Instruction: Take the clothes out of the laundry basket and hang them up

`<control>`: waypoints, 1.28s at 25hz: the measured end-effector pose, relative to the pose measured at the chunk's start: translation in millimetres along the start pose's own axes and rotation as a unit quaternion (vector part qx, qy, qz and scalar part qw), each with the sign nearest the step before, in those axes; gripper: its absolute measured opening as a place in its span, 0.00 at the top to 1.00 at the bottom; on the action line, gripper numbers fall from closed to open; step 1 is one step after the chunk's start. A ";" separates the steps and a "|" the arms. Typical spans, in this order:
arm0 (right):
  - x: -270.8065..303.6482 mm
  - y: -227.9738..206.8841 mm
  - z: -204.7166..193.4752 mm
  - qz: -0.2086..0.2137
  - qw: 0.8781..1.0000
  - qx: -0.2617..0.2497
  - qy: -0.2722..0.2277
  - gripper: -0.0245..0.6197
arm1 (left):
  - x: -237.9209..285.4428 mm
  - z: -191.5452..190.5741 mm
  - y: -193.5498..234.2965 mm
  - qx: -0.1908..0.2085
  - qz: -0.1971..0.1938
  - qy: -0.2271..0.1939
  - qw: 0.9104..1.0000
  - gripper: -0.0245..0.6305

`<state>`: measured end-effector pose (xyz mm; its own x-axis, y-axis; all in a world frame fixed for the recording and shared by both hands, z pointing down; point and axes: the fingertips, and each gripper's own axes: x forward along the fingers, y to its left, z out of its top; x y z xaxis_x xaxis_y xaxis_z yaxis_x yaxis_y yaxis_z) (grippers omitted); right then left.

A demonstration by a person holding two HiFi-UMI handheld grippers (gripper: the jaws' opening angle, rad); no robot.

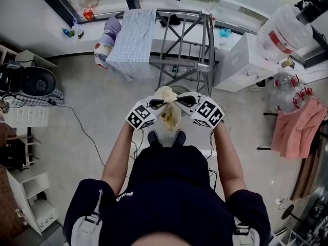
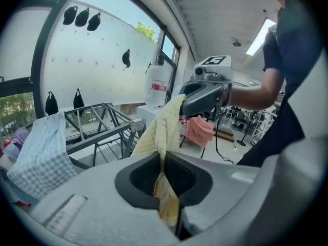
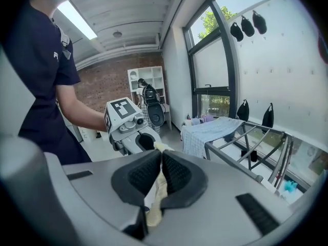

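Observation:
A pale yellow cloth (image 1: 169, 111) hangs bunched between my two grippers, just above my feet. My left gripper (image 1: 156, 104) is shut on its left part, and the fabric (image 2: 161, 132) runs up from the pinched jaws (image 2: 163, 176) to the other gripper (image 2: 205, 94). My right gripper (image 1: 180, 101) is shut on the right part, with yellow fabric (image 3: 156, 188) squeezed between its pads (image 3: 160, 170). The grey drying rack (image 1: 184, 45) stands ahead, with a blue checked cloth (image 1: 132, 42) draped over its left side. I see no laundry basket clearly.
A pink garment (image 1: 297, 129) hangs on a stand at the right. A white cabinet (image 1: 246, 60) and a large water jug (image 1: 284, 27) stand right of the rack. A black round appliance (image 1: 36, 81) and white shelves sit at the left. A cable (image 1: 84, 132) trails across the floor.

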<state>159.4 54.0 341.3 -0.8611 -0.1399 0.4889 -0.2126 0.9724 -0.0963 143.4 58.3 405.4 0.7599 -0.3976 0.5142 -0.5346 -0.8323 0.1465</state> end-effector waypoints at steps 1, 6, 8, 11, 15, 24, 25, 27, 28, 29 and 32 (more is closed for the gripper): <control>-0.5 -1.4 2.6 -0.005 1.000 0.004 -0.009 0.94 | -1.3 1.6 0.9 -0.008 0.004 -0.003 1.000 0.90; 6.3 -8.8 -0.7 -0.036 0.998 0.047 -0.027 0.86 | -12.6 6.7 22.3 -0.050 0.044 -0.025 0.998 0.91; 10.4 -12.2 -16.1 -0.053 0.997 0.055 -0.004 0.76 | -20.2 12.5 32.5 -0.063 0.060 -0.040 0.995 0.91; 17.4 -5.0 -35.6 -0.050 0.997 0.063 0.021 0.76 | -36.4 35.4 46.7 -0.083 0.090 -0.075 0.990 0.91; 42.8 2.1 -48.1 -0.070 0.995 0.063 0.034 0.76 | -57.9 72.8 55.8 -0.090 0.112 -0.106 0.984 0.91; 93.9 -48.9 -47.6 -0.212 0.972 0.102 -0.020 0.64 | -107.4 135.4 44.3 -0.131 0.101 -0.174 0.971 0.91; 92.9 -52.9 -41.8 -0.217 0.971 0.099 -0.027 0.73 | -112.4 137.0 45.1 -0.132 0.102 -0.179 0.970 0.91; 83.9 -59.3 -32.4 -0.232 0.968 0.093 -0.034 0.91 | -122.9 136.0 51.3 -0.133 0.113 -0.188 0.967 0.91; 75.7 -62.0 -29.4 -0.242 0.965 0.090 -0.038 0.92 | -128.1 132.8 56.3 -0.135 0.122 -0.190 0.965 0.91; 65.8 -63.4 -27.0 -0.250 0.963 0.092 -0.044 0.92 | -133.1 127.4 62.0 -0.138 0.133 -0.188 0.963 0.91; 34.4 -64.8 -15.2 -0.250 0.961 0.101 -0.064 0.92 | -142.4 103.8 77.4 -0.145 0.158 -0.167 0.962 0.91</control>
<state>150.6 -11.0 377.6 -0.6749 -0.6146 0.4083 -0.6889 0.7232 -0.0501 32.2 10.4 255.7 0.5927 -0.7559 0.2782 -0.8027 -0.5258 0.2815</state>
